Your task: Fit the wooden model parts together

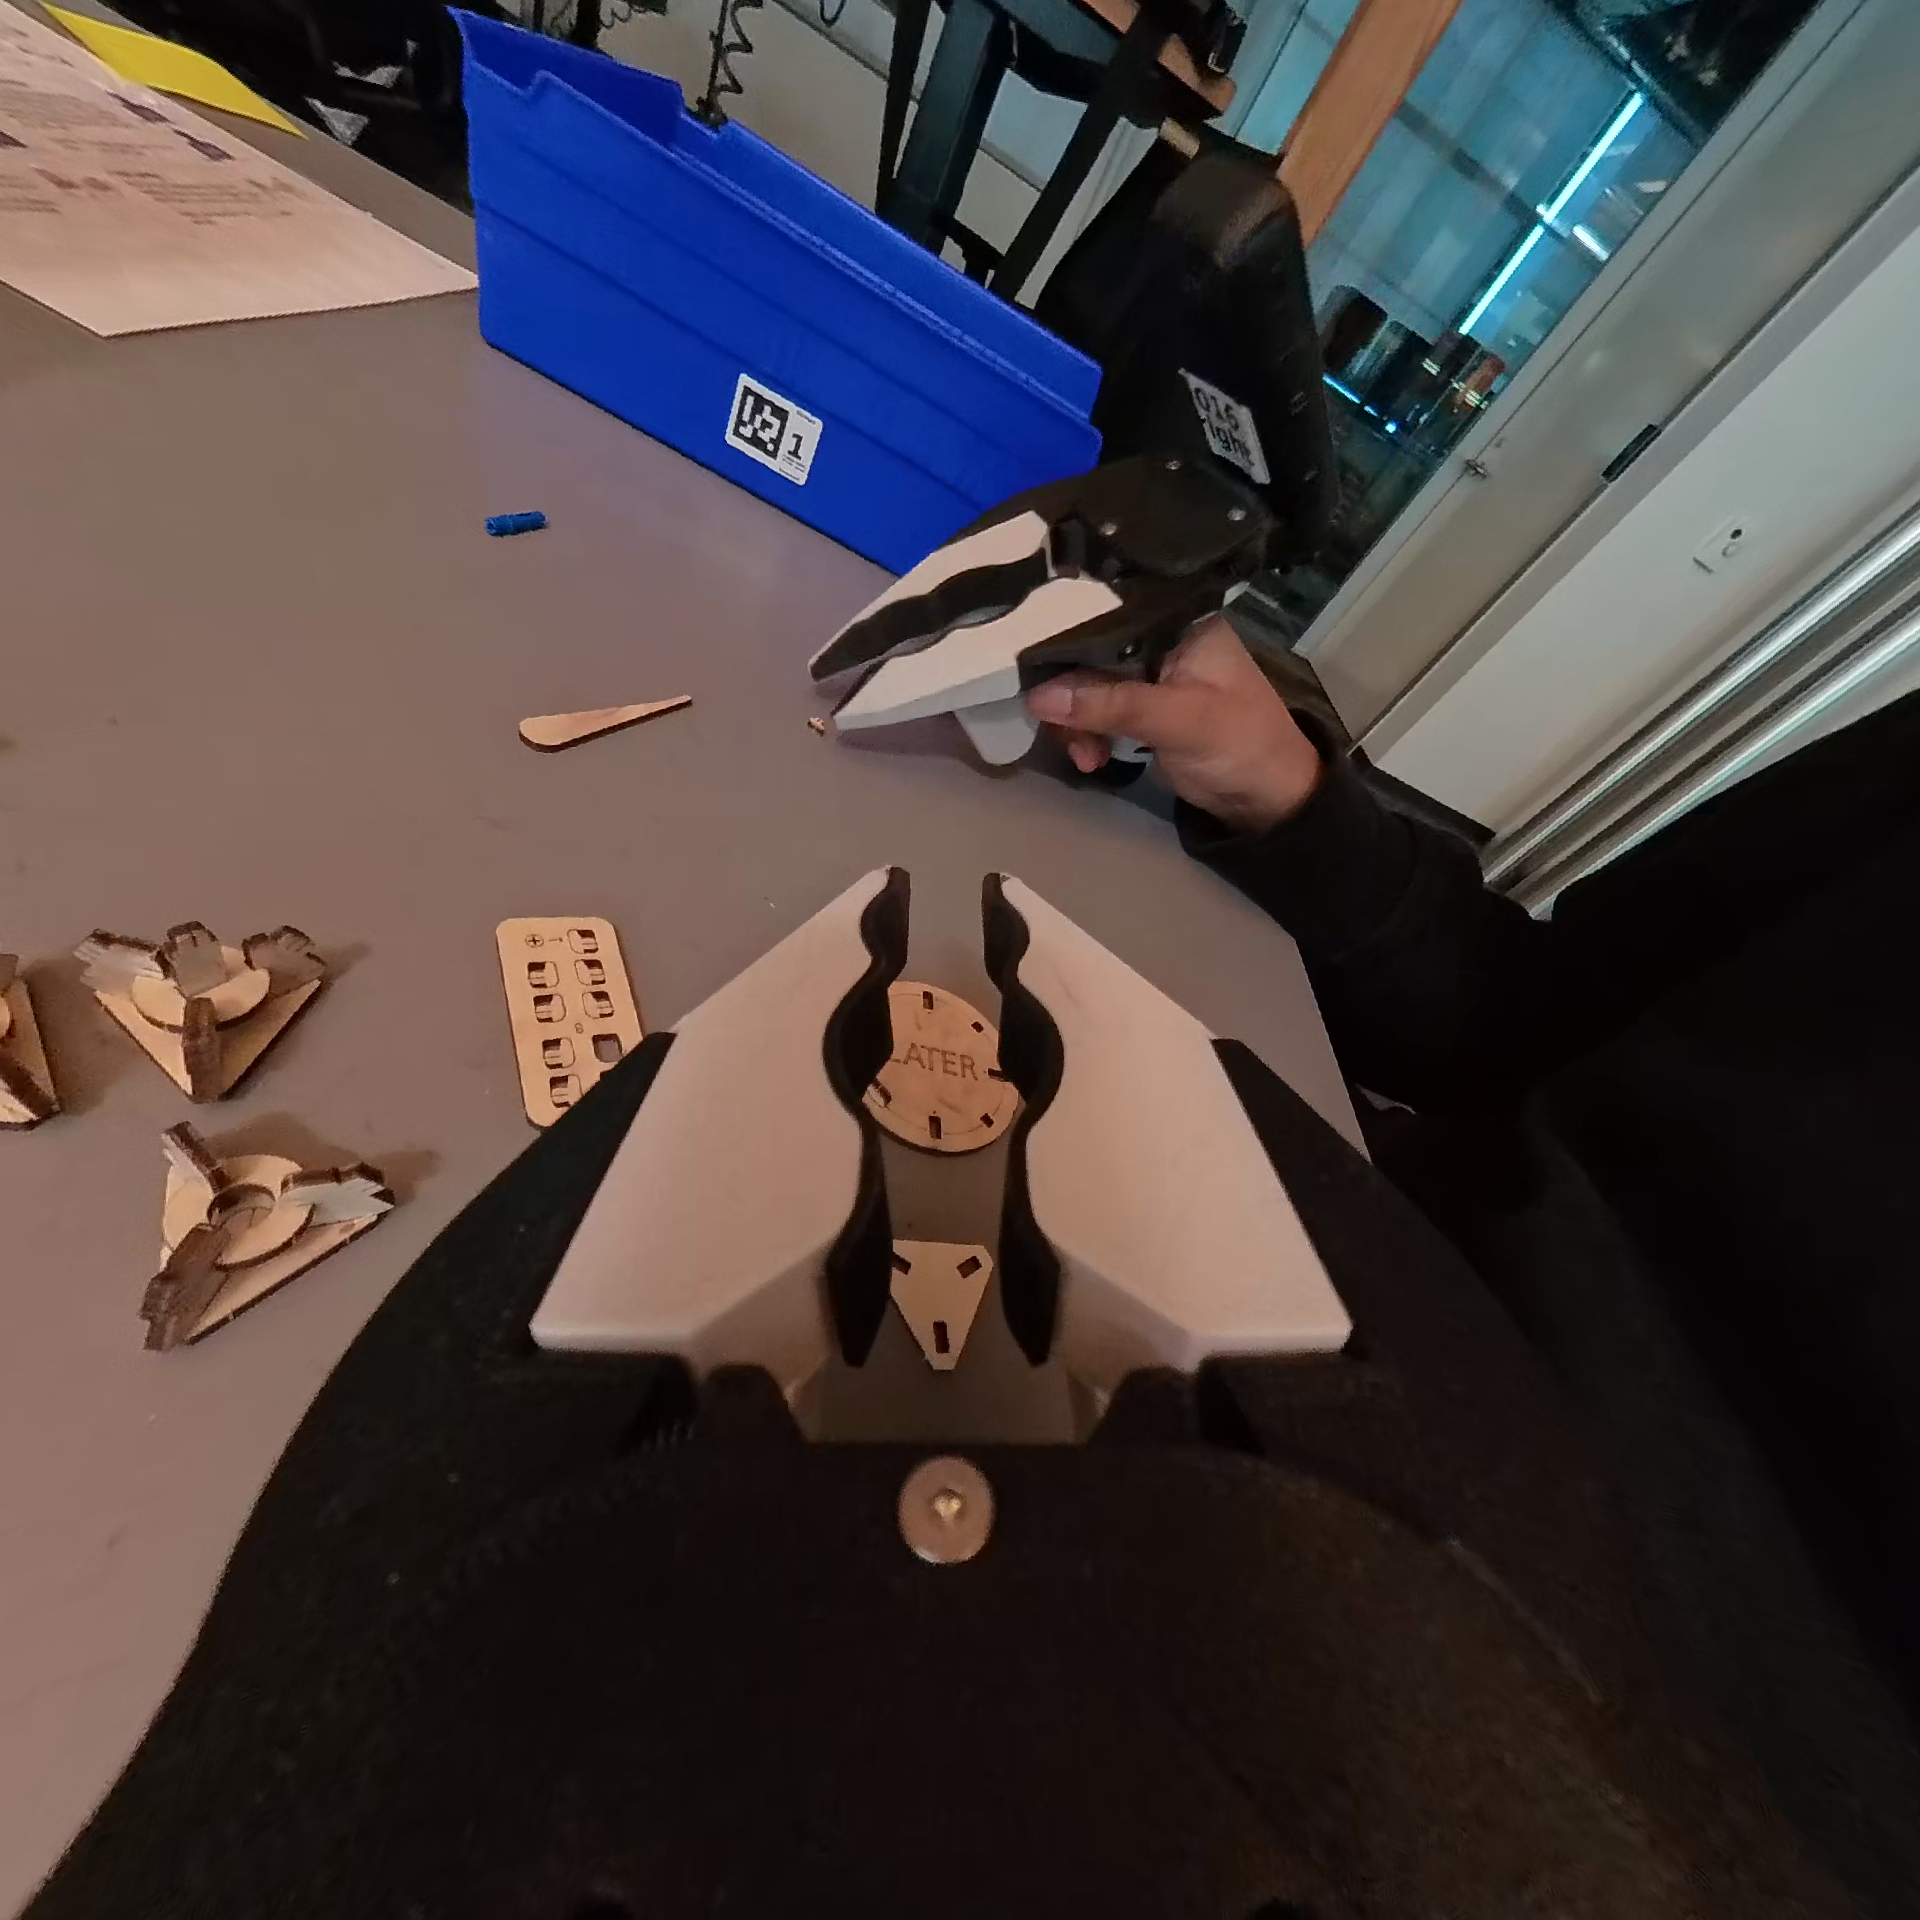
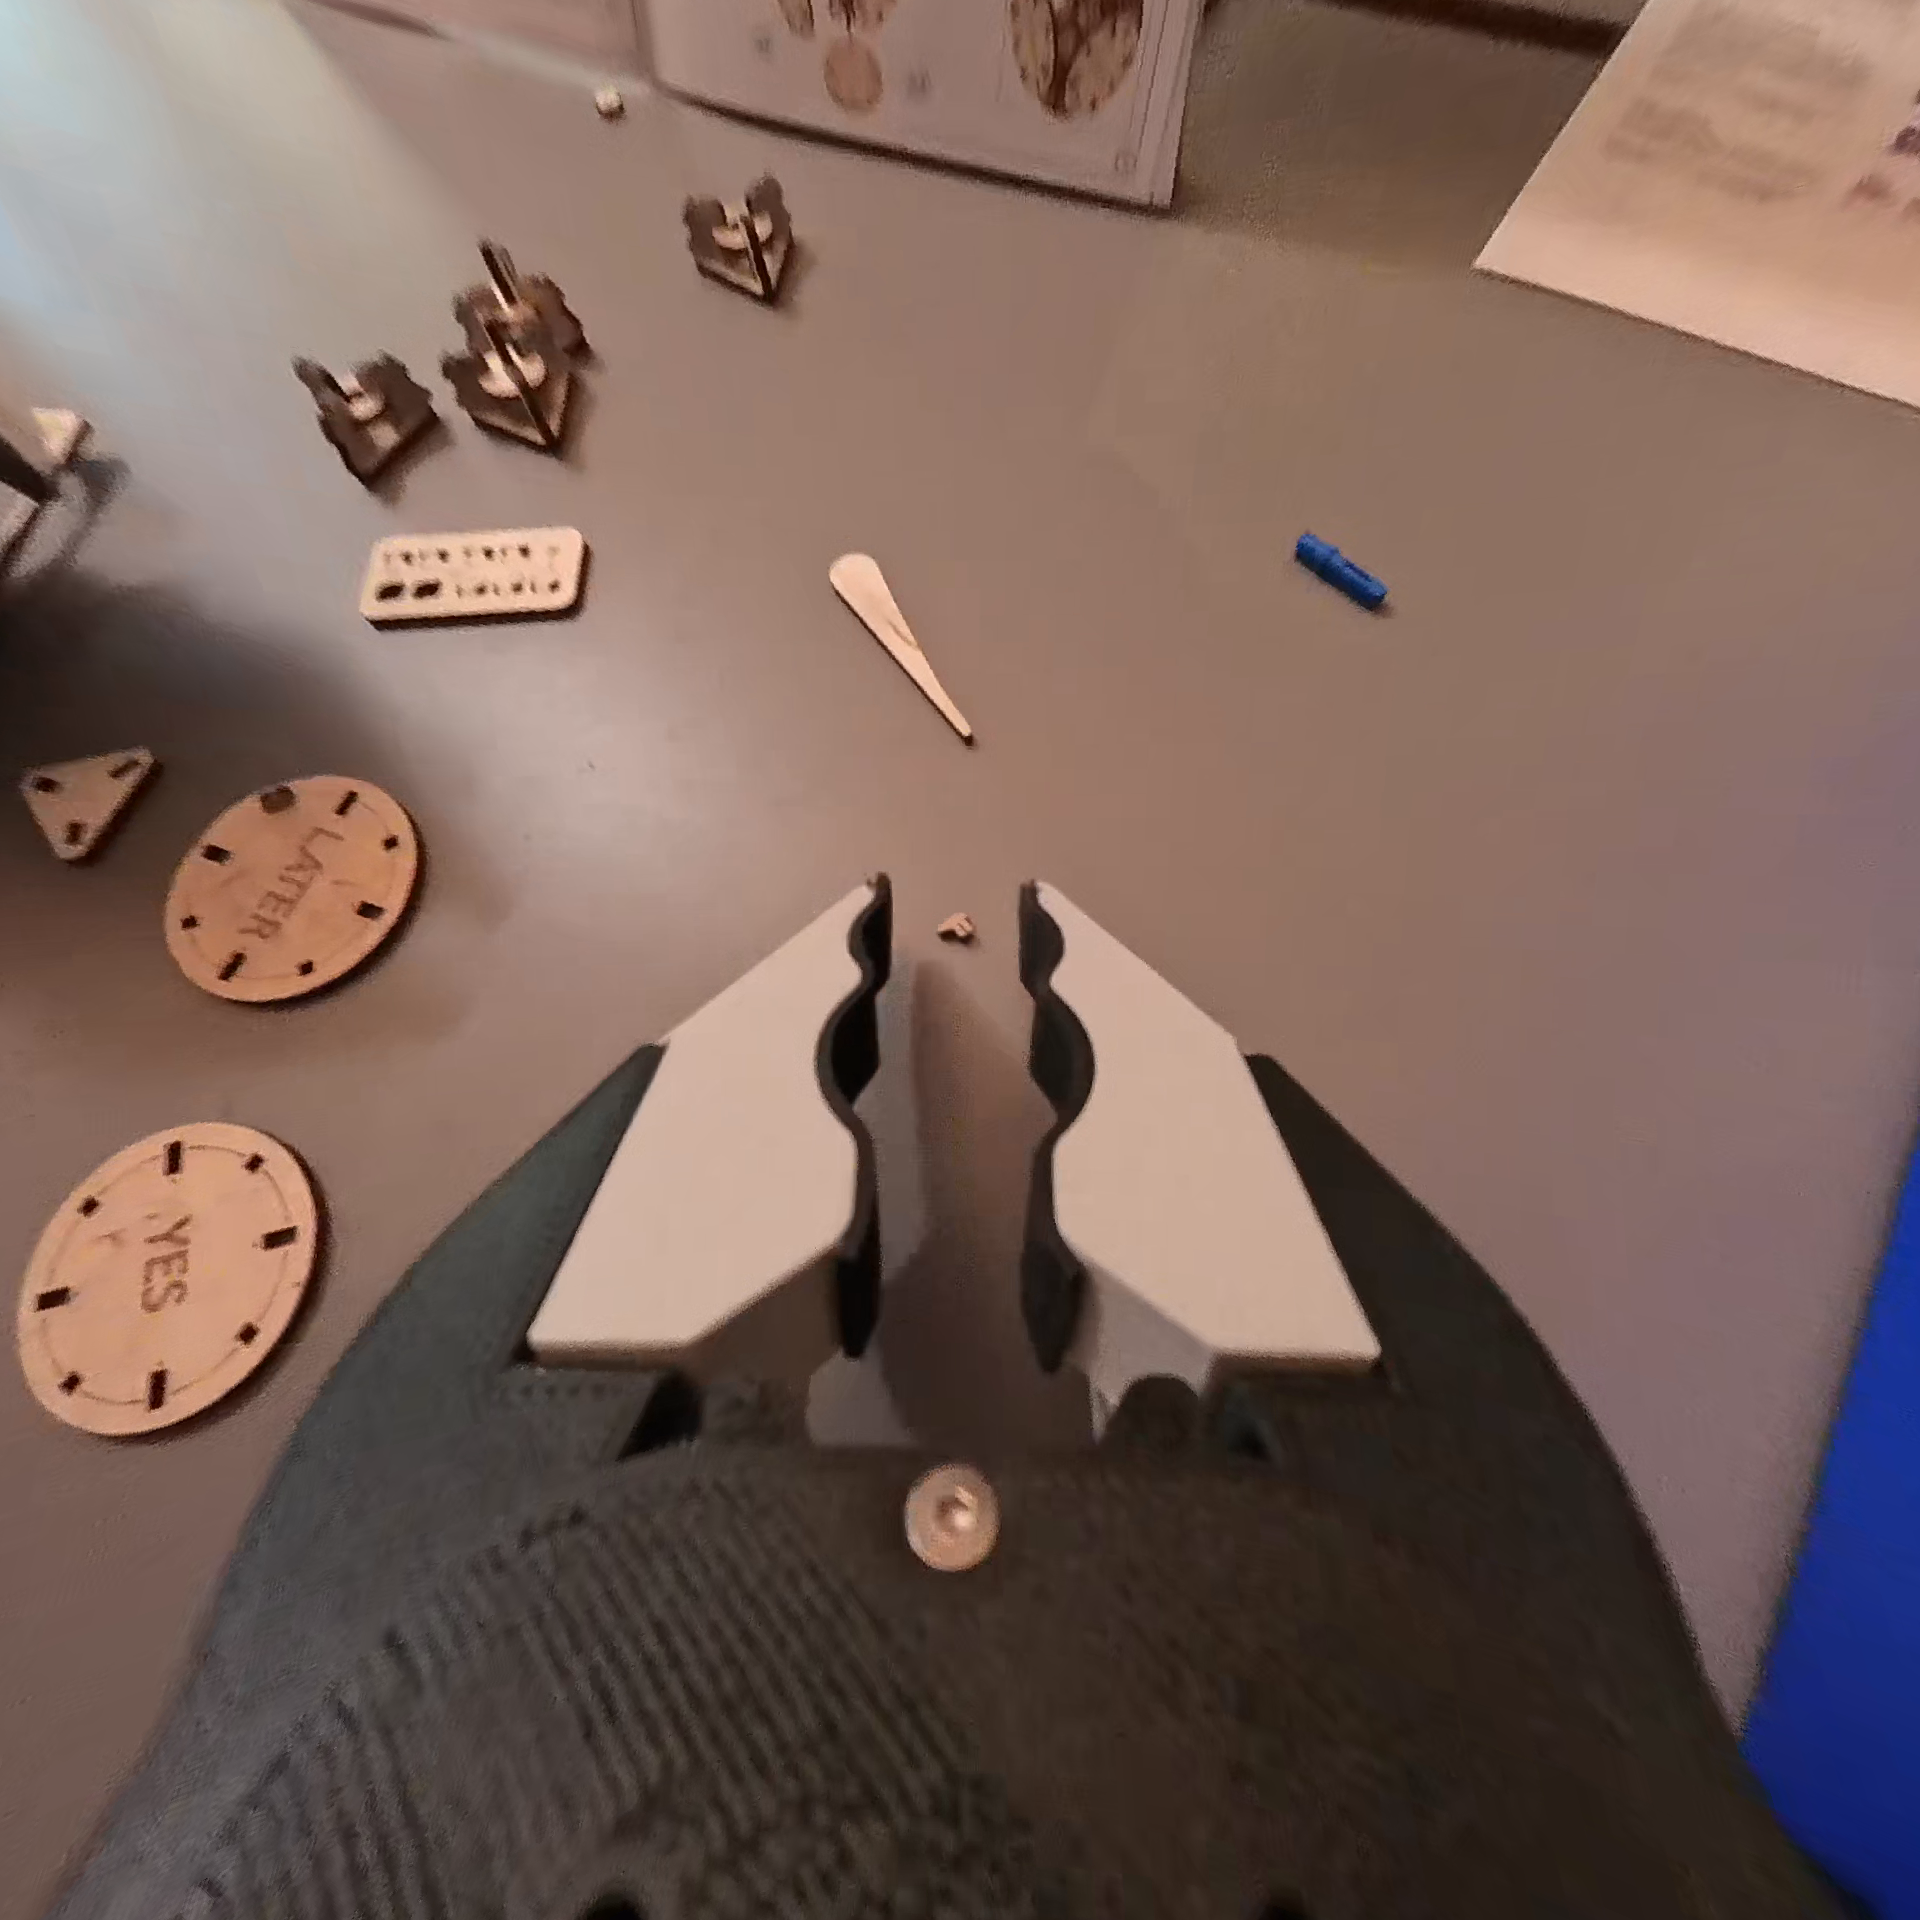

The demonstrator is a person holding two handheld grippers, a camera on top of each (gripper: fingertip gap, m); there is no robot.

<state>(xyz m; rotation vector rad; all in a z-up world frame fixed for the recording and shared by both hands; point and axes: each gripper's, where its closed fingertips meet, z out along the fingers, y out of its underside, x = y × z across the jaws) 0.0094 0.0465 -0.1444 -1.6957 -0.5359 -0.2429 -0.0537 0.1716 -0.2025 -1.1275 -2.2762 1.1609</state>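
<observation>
My left gripper (image 1: 945, 883) is open and holds nothing. It hovers over a round wooden disc (image 1: 940, 1070) and a small wooden triangle (image 1: 940, 1299), which lie flat on the grey table (image 1: 312, 623). The right wrist view shows the same disc (image 2: 294, 888) and triangle (image 2: 83, 800) on the table. My right gripper (image 2: 956, 888) is open and low over the table. A tiny wooden piece (image 2: 956, 928) lies between its fingertips, untouched by either pad. In the left wrist view that piece (image 1: 818, 724) lies just ahead of the right gripper (image 1: 836, 691), which a hand holds.
A blue bin (image 1: 727, 312) stands at the back. A blue peg (image 2: 1340, 569), a teardrop-shaped wooden pointer (image 2: 899, 644), a slotted wooden strip (image 2: 473, 575), a second disc (image 2: 166, 1278) and several assembled wooden triangles (image 1: 208, 997) lie around. Paper sheets (image 1: 156, 208) lie farther off. Some 15 centimetres of space lies between my two pairs of fingers. My left tips are roughly 7 centimetres from the round wooden disc (image 1: 940, 1070). Seen from the right wrist view (image 2: 277, 889) as well. The small wooden triangle (image 1: 940, 1299) lies around 9 centimetres away from my left fingertips. It is also in sight in the right wrist view (image 2: 77, 797).
</observation>
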